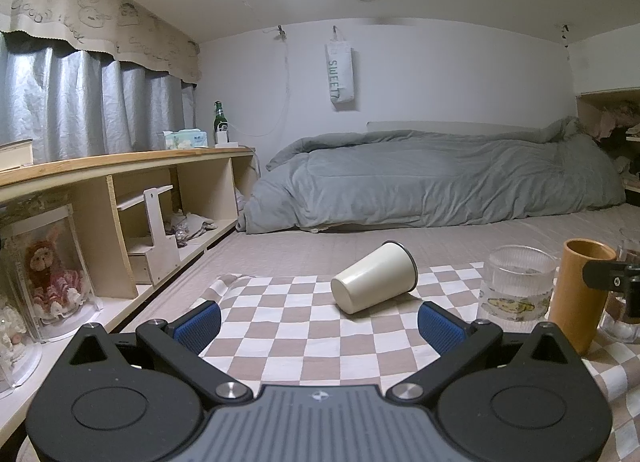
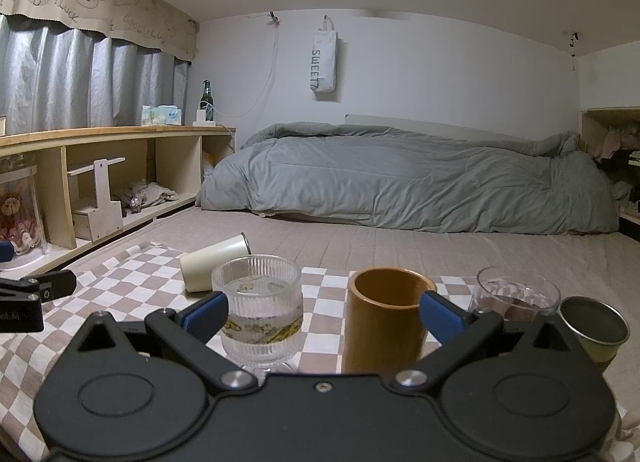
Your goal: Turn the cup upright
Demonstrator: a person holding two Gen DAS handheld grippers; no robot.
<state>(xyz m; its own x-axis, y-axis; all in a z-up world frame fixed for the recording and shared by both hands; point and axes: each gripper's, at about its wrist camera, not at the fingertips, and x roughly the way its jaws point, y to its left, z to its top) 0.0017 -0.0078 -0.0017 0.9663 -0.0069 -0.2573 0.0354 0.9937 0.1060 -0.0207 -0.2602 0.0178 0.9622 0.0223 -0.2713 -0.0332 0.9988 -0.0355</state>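
Note:
A cream cup (image 1: 374, 278) with a dark rim lies on its side on the checkered cloth (image 1: 280, 326), base toward me, mouth pointing back right. My left gripper (image 1: 319, 324) is open and empty, just short of the cup, its blue pads (image 1: 200, 322) wide apart. In the right wrist view the cup (image 2: 214, 262) lies at the left behind a ribbed glass. My right gripper (image 2: 322, 312) is open and empty; the ribbed glass (image 2: 258, 310) and a brown cup (image 2: 386, 318) stand between its fingers, untouched.
On the cloth stand a ribbed glass (image 1: 516, 286), an upright brown cup (image 1: 580, 294), a clear glass (image 2: 516, 294) and a metal cup (image 2: 596, 326). A wooden shelf (image 1: 120, 189) runs along the left. A grey duvet (image 1: 440, 177) lies at the back of the bed.

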